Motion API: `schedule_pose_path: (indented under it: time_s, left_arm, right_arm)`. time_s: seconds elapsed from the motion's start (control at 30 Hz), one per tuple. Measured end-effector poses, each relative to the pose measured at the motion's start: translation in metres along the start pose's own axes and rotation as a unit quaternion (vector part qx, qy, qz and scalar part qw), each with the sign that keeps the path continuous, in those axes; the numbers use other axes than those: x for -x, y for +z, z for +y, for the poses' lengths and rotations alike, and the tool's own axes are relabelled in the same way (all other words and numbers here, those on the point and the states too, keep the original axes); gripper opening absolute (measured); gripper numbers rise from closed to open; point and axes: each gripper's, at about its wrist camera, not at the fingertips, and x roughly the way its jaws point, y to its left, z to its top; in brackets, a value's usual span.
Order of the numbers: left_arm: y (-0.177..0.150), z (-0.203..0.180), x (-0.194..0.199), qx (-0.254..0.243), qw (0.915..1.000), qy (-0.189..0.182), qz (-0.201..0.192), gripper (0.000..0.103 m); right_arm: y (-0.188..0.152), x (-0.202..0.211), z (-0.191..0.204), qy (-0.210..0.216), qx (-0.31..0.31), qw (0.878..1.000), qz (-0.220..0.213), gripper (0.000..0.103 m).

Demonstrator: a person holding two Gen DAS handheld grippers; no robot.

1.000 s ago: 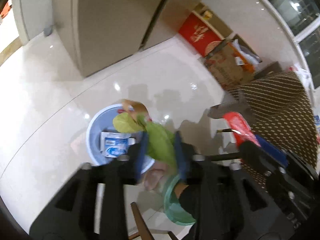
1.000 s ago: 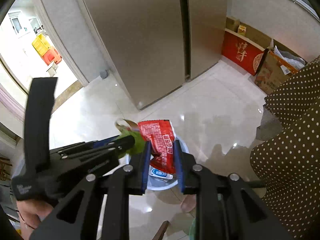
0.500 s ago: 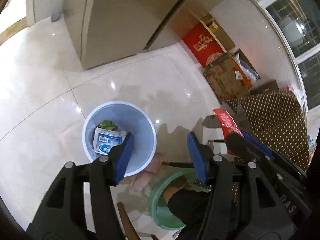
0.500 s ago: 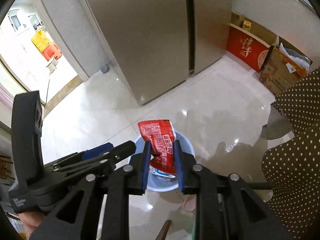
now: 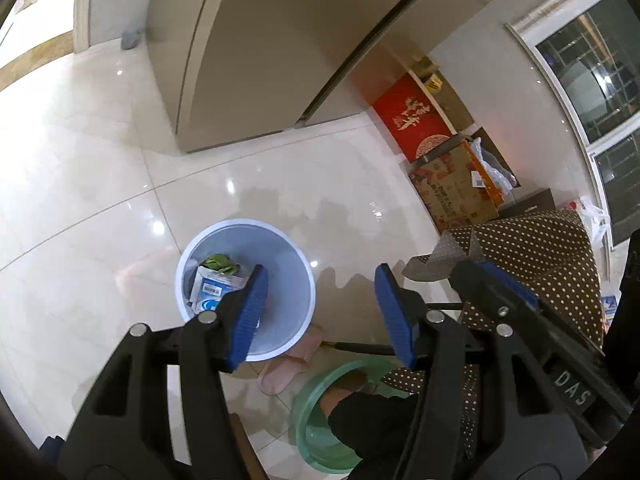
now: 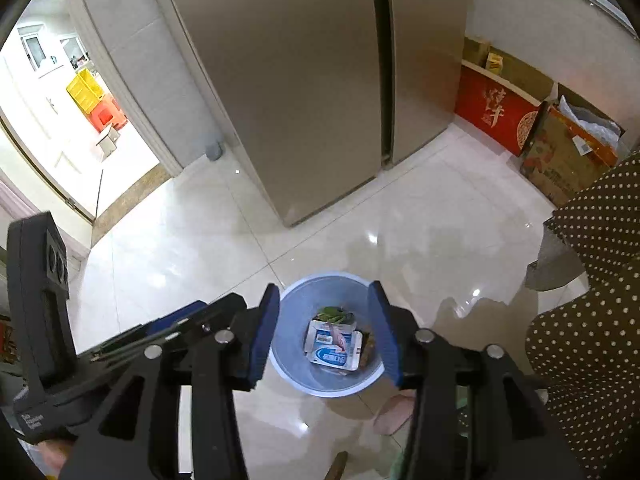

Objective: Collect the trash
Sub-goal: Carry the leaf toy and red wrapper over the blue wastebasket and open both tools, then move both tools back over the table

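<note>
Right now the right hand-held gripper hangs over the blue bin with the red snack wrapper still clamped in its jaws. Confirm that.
Not quite. The right hand-held gripper does hang over the blue bin, but its jaws have just been opening and nothing is between them. The right wrist view shows this; a white-and-blue packet and green scrap lie in the bin.
</note>
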Motion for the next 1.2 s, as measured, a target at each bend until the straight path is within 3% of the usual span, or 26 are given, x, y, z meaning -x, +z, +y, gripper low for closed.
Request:
schedule_pose_path:
  time_s: [0.33,0.67,0.9,1.2]
  left_arm:
    - [-0.013,-0.043,0.005,-0.042,0.9986,-0.032,0.005,0.055]
    - [-0.034,-0.154,0.026,-0.157,0.9848,-0.072,-0.009,0.055]
    - [-0.059,-0.253,0.045,-0.25,0.9615,-0.112,-0.022,0.055]
    - [-0.121,-0.377,0.049,-0.389,0.9095,-0.145,-0.009,0.055]
  right_arm:
    - [-0.014,0.05,-0.032,-0.039,-0.012,0.998,-0.038,0.046]
    - [-0.033,0.157,-0.096,-0.117,-0.032,0.982,-0.142,0.047]
    - [-0.061,0.242,-0.156,-0.169,-0.069,0.962,-0.201,0.05]
    - [-0.132,0.323,-0.247,-0.249,-0.124,0.935,-0.222,0.053]
